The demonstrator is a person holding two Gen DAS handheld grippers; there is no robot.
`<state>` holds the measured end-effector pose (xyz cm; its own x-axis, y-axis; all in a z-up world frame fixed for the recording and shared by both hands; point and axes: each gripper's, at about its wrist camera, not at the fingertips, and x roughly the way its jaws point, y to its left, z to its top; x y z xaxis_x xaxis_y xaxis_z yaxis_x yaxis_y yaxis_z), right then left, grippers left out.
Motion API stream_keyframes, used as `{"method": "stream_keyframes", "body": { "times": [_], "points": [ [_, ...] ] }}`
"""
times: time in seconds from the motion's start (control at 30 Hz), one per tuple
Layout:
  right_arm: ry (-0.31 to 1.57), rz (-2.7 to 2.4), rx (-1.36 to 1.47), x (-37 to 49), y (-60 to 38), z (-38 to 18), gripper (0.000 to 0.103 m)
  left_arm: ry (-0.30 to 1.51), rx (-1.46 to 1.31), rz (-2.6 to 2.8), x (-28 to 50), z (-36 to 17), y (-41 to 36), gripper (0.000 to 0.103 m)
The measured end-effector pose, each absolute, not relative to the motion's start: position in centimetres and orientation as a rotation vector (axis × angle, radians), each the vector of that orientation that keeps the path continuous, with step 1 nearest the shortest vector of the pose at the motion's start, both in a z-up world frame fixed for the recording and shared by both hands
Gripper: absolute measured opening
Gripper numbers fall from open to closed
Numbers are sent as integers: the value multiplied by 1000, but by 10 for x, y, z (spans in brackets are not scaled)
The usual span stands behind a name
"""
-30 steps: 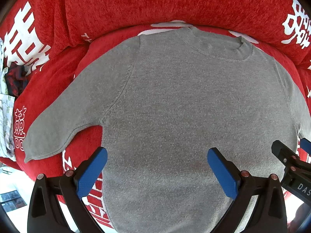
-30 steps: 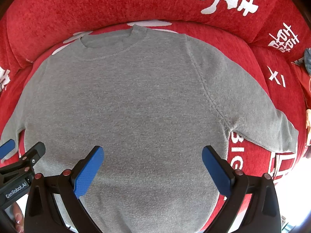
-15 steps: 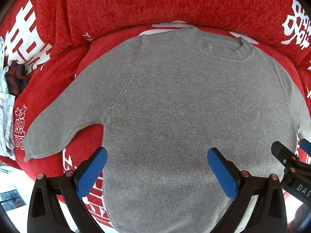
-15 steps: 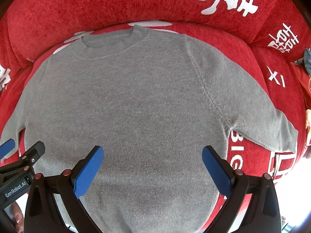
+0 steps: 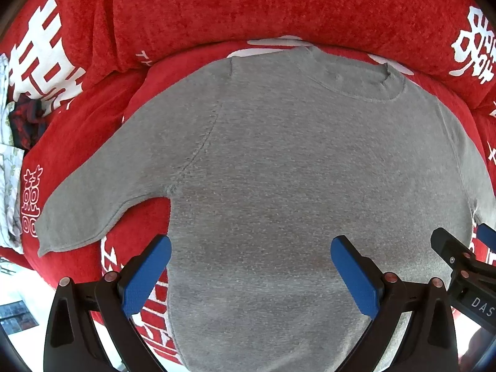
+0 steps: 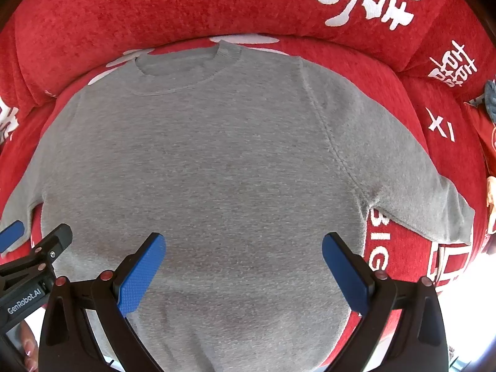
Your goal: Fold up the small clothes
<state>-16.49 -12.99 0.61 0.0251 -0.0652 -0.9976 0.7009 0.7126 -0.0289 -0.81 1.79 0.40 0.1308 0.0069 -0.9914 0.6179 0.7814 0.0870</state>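
Almost nothing has changed over the last second: the grey sweater (image 5: 279, 170) lies spread flat, neckline at the top of the frame, on the red sofa cover (image 5: 217, 9), so folding has not started and I judge the first grasp is still to come. At lower centre of its own view, the left gripper (image 5: 249, 268) hovers with fingers spread wide, holding nothing. The right gripper (image 6: 243, 265) does likewise. Readable writing: "DAS" at lower right of the left view; "GenRobot.AI" at lower left and "BIG" at right of the right view.
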Motion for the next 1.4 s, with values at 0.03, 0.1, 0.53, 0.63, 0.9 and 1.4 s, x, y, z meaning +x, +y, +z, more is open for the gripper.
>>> {"method": "stream_keyframes", "body": {
  "times": [0.03,0.1,0.53,0.63,0.9,1.4],
  "points": [
    [1437,-642,560,-164,-129,7,101,1384,555,-478,-8,4,19,103],
    [1438,-643,556,-161,-126,8,101,1388,551,-480,-6,4,20,103],
    [1436,-638,571,-152,-116,8,101,1385,540,-486,0,3,28,103],
    [1419,-625,586,-153,-114,10,101,1385,525,-486,4,3,34,103],
    [1385,-542,593,-143,-97,13,101,1405,405,-470,23,2,71,103],
    [1386,-304,529,-81,-9,8,101,1404,-378,-236,108,-37,306,103]
  ]
}}
